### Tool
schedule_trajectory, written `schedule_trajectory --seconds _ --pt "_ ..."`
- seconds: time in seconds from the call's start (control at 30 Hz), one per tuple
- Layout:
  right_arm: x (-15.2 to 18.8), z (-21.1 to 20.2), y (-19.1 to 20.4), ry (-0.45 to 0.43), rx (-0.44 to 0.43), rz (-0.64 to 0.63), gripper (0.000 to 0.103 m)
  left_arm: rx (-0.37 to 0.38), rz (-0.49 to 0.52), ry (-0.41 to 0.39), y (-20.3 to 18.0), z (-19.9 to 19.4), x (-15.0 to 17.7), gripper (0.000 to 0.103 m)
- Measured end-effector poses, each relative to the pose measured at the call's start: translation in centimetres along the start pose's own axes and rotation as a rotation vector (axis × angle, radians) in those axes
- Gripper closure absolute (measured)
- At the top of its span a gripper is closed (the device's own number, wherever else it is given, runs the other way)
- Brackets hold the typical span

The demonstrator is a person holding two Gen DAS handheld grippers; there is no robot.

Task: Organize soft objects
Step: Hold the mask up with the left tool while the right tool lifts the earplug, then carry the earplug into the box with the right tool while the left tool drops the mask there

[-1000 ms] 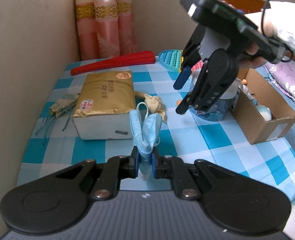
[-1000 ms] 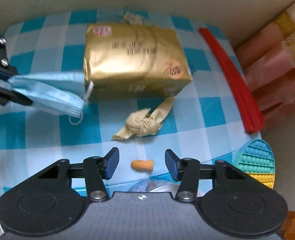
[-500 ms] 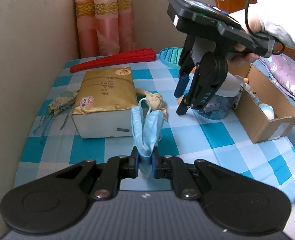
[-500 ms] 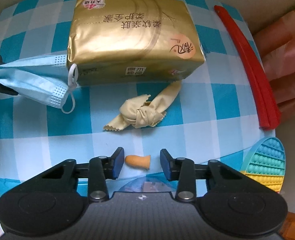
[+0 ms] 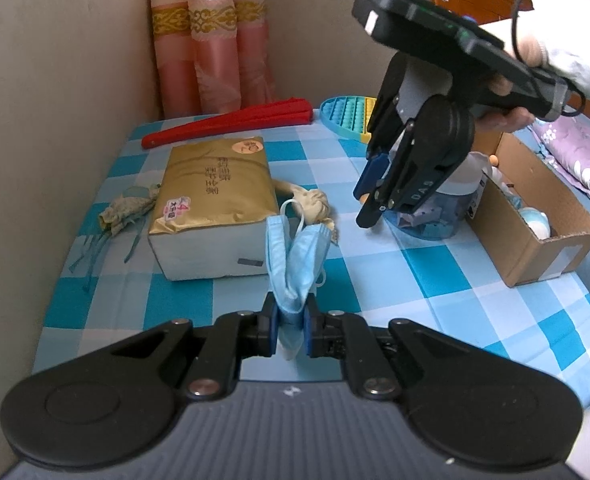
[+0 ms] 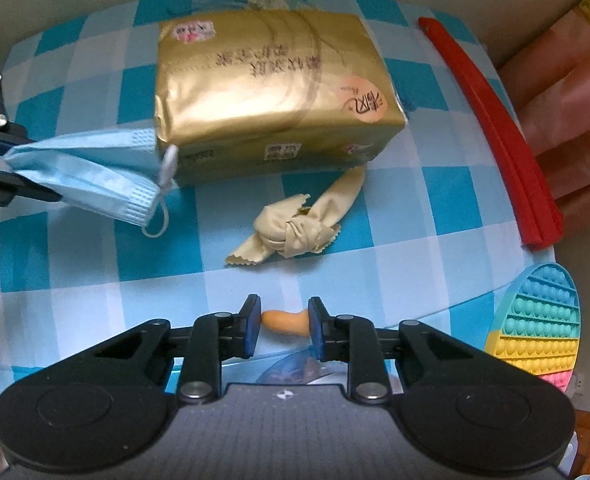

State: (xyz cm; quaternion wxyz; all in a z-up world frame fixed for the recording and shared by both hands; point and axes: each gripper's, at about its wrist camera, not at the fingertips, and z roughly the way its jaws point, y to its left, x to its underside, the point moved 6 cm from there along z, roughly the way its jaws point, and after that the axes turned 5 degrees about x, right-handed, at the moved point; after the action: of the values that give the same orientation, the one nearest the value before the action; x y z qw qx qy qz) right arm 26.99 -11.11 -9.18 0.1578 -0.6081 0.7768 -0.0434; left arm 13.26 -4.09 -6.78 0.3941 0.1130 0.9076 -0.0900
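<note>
Left gripper (image 5: 289,334): fingers clamped on folded blue face mask (image 5: 295,256), which fans up ahead of tips.
Right gripper (image 6: 283,322): fingers just closed in, now pinching orange earplug (image 6: 283,320) end to end.
R-wrist view only: earplug grip; knotted beige cloth (image 6: 295,228) just ahead of fingers, gold tissue pack (image 6: 271,96) beyond.
L-wrist view only: cardboard box (image 5: 535,236) far side of right gripper; green pouch (image 5: 129,208) left of pack.
Both views: checked counter (image 5: 435,280).

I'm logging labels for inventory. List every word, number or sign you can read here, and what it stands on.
"DAS": raised letters on a finger of the right hand-held gripper.
"4": pink sticker on the gold tissue pack.
Chinese print on the pack's top and round orange seal: too blurred to read.
Cardboard box label: unreadable.
</note>
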Motion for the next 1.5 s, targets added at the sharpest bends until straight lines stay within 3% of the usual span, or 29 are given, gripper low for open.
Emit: schedule_trajectory --seconds 0.33,0.7,1.5 --pt "0.1 -3.7 2.7 -0.127 -0.006 0.073 0.074 -0.007 0.022 -0.007 -0.3 -0.8 -0.2 0.093" --pt "1.9 -6.2 6.4 -0.167 -0.019 0.1 0.074 0.009 0.051 -0.019 -1.2 -2.3 -0.5 0.094" --pt "8.9 -11.9 11.3 -0.3 0.008 0.376 0.074 0.071 0.144 -0.01 -4.2 -6.6 -0.8 0.094"
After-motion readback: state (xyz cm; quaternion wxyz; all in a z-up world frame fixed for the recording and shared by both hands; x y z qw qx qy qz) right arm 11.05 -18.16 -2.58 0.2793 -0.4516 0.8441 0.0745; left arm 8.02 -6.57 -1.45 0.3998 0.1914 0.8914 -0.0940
